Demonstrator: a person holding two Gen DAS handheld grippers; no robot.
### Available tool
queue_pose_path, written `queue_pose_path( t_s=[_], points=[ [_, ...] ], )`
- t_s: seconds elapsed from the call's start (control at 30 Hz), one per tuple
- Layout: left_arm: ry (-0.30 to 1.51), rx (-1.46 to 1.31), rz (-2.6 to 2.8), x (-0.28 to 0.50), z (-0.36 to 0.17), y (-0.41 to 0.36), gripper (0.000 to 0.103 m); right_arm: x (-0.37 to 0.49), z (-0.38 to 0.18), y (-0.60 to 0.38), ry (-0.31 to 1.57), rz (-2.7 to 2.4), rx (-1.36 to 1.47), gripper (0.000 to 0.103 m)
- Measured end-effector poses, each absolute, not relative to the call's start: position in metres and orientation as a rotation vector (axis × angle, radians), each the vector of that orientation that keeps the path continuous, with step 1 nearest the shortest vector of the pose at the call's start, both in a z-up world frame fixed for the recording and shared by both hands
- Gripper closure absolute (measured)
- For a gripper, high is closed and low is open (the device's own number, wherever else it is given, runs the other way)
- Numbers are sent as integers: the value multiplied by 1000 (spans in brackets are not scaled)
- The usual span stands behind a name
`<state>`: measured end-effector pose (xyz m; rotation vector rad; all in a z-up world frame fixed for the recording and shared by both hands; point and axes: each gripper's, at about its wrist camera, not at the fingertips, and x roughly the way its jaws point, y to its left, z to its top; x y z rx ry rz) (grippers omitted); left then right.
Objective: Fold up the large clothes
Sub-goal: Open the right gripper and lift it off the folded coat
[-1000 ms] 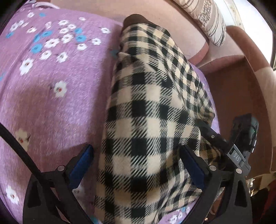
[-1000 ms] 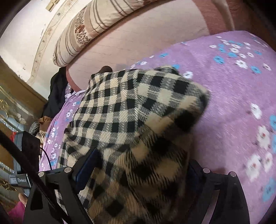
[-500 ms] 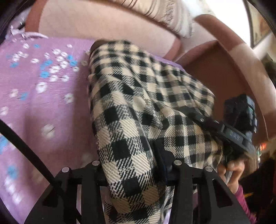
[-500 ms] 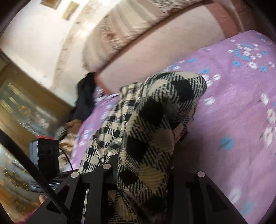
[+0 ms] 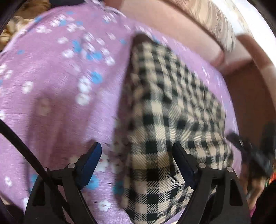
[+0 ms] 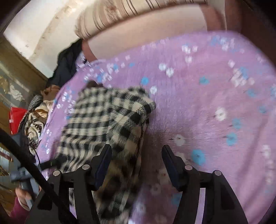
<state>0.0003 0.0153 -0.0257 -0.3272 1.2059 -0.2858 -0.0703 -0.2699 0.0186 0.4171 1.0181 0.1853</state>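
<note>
A black-and-cream checked garment (image 5: 169, 110) lies folded on the purple flowered bedspread (image 5: 51, 89). My left gripper (image 5: 137, 153) is open just above its near end, with the cloth's left edge between the jaws and loose. In the right wrist view the same garment (image 6: 107, 120) lies left of centre. My right gripper (image 6: 136, 153) is open over its right edge, holding nothing. Both views are blurred by motion.
A pink padded headboard (image 6: 146, 32) and a striped pillow (image 6: 124, 13) run along the far side. A pile of clothes (image 6: 36, 113) lies off the bed's left side. The brown bed frame (image 5: 250, 96) is on the right in the left wrist view.
Half a second ago both grippers were shut on the checked garment and holding it up. Now both are open and the garment lies flat on the bedspread, folded shorter.
</note>
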Motion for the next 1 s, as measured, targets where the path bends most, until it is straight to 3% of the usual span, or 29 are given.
queue_pose_path(
  t_s=[0.1,0.17,0.33,0.47,0.7,0.73,0.83,1.0],
  points=[
    [1139,-324,-259,-4,-9,11,18,-88,45,-242,974,241,319,44],
    [1143,-268,-230,-9,-9,-4,18,-94,50,-215,961,299,272,58],
    [1111,-134,-191,-29,-24,-13,18,-101,12,-181,1042,263,127,66],
    [1085,-176,-187,-35,-35,-2,15,-109,-15,-185,1054,218,112,68],
    [1012,-82,-152,-45,-23,-11,15,-122,8,-180,1011,195,117,67],
    [995,-65,-147,-47,-20,-12,15,-126,15,-181,993,199,145,64],
    [959,-44,-132,-52,-11,-13,15,-129,31,-181,944,175,205,37],
    [892,-27,-99,-61,4,-9,15,-131,44,-170,898,133,176,23]
  ],
)
